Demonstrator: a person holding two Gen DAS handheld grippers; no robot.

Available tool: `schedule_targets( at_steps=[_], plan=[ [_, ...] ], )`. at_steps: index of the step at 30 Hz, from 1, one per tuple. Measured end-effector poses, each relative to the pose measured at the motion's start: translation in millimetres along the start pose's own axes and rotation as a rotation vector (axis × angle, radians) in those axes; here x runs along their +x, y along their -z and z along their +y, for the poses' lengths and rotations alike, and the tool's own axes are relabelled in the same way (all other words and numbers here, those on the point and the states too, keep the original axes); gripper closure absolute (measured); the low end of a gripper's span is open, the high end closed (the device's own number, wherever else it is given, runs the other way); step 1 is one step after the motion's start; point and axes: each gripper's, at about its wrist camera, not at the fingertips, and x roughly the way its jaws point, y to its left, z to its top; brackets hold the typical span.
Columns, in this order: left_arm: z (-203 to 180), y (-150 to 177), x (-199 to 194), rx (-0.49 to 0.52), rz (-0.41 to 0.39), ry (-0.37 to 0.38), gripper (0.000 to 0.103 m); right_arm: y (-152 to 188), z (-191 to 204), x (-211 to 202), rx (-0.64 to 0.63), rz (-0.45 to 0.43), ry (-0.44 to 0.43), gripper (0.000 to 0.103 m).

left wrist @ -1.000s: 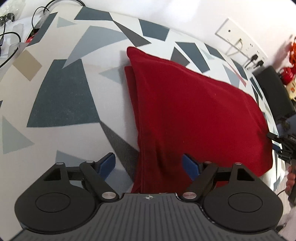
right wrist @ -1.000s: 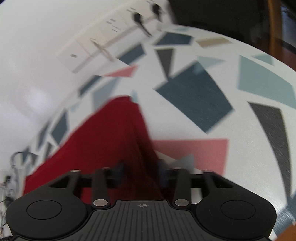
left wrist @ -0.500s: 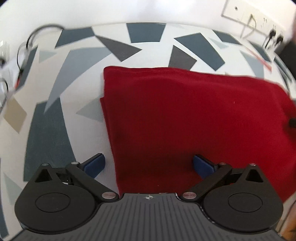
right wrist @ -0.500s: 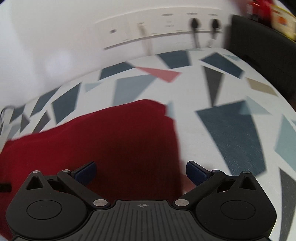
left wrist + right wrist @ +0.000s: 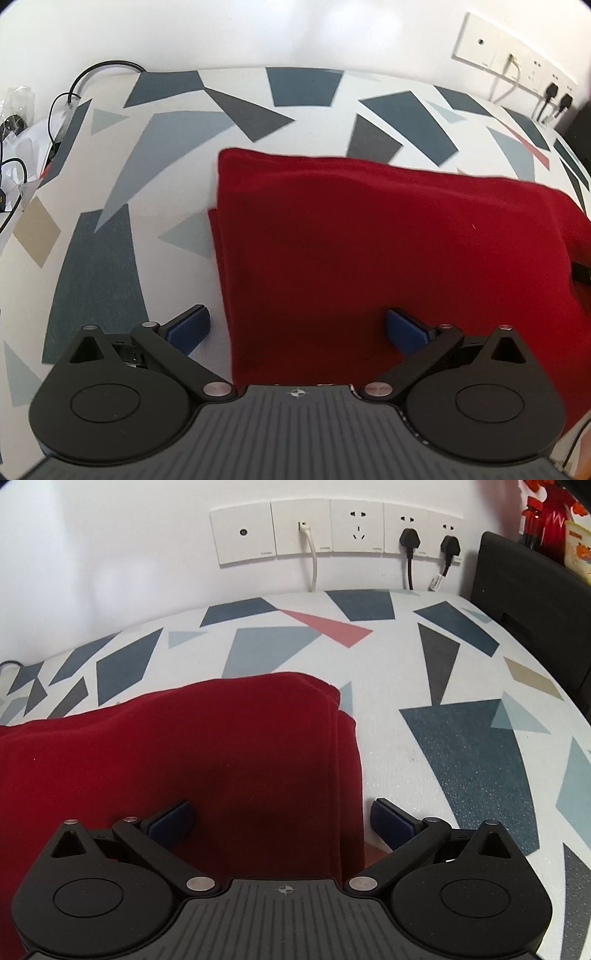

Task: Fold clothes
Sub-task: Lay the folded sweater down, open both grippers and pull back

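Red cloth (image 5: 388, 236) is seen folded into a layered rectangle near the tabletop's (image 5: 229, 96) wall edge; both the left gripper (image 5: 297, 328) and right gripper (image 5: 282, 821) are released above it, further folds possibly remaining.

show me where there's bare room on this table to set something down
Bare cloth lies left of the red garment, right of it toward the black box, and behind it up to the wall. The far-left edge is crowded with cables.
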Motion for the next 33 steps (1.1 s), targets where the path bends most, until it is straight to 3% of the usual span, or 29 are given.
schedule_targets(
  at_steps=[12,20,28,33],
  plan=[
    [-4,3,2,-0.028,-0.028,-0.038,0.0,2,6,3,0.025,-0.047,0.04,0.001],
    [-1,1,3,-0.008,-0.031,-0.013,0.0,-4,-9,0,0.041,-0.015,-0.033,0.001],
    [1,11,0,-0.009,-0.086,-0.008,0.0,-6,-11,3,0.018,0.006,0.027,0.001],
    [-3,9,1,-0.058,-0.099,-0.042,0.0,-4,-1,3,0.001,0.012,0.014,0.001]
  ],
)
